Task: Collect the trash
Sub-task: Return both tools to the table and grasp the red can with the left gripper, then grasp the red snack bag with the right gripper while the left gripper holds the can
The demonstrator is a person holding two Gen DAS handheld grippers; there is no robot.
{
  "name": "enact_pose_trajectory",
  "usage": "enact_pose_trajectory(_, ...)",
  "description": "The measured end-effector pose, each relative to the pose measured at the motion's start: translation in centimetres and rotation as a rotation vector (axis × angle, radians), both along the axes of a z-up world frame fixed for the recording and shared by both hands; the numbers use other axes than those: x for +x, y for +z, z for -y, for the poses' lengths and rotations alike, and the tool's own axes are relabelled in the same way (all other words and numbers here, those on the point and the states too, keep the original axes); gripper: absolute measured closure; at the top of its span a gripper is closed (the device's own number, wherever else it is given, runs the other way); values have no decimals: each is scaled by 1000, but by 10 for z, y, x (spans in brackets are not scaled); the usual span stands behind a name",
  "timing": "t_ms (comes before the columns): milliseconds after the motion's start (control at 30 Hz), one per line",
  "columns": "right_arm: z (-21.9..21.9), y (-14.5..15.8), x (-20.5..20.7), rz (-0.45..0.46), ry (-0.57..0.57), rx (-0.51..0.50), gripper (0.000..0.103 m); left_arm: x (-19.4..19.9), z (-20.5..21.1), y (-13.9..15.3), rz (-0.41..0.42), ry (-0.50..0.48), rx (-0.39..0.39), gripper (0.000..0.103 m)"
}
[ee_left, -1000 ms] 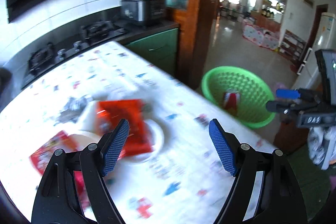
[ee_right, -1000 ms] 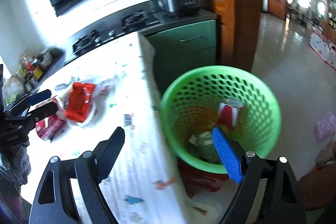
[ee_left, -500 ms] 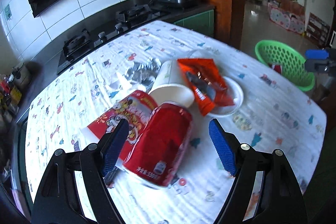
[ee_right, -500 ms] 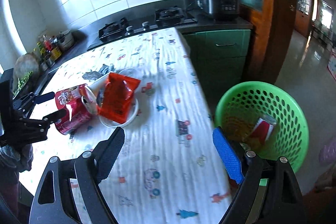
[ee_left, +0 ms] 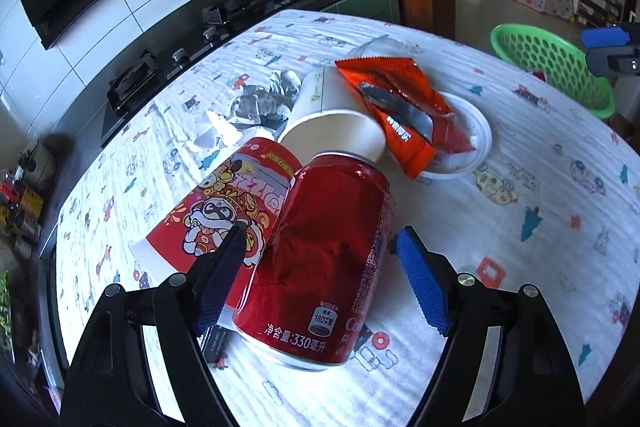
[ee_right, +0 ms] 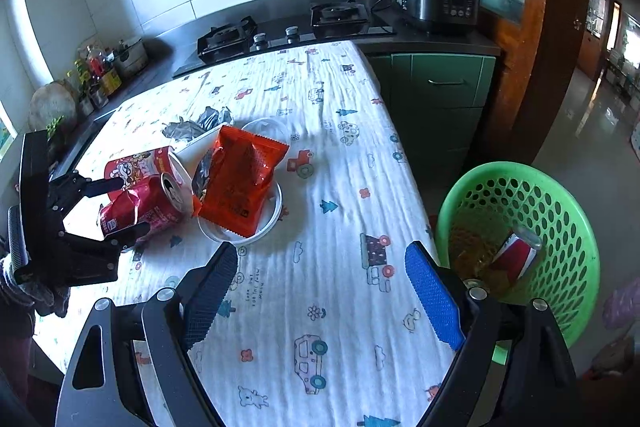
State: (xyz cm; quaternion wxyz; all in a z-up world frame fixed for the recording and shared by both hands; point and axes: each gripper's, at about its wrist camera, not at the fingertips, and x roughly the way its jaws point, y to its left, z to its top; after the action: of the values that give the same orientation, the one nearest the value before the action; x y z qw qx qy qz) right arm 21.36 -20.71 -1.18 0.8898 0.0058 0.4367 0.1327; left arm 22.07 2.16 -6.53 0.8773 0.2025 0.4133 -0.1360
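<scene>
Lying dented: red can (ee_left: 324, 259)

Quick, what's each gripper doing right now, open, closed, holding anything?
Left gripper: open, jaws straddling the crushed red can on the table, not pressing on it.
Right gripper: open, empty, above the tablecloth beside the green basket.

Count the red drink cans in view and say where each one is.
2. One dented red can lies on the table between the left claw fingers, untouched. Another can sits inside the green basket. More could be hidden under other trash.
</scene>
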Motion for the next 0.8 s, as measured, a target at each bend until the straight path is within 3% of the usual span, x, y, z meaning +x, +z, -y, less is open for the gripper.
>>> enact_pose_trajectory(333,-18,-12,21,-49,36,31,20,-3,5,-10,22,-7,54,32)
enact_pose_trajectory(800,-70,-35,62,-91,113,58,20,-26,-7,-4,-1,12,-8,33)
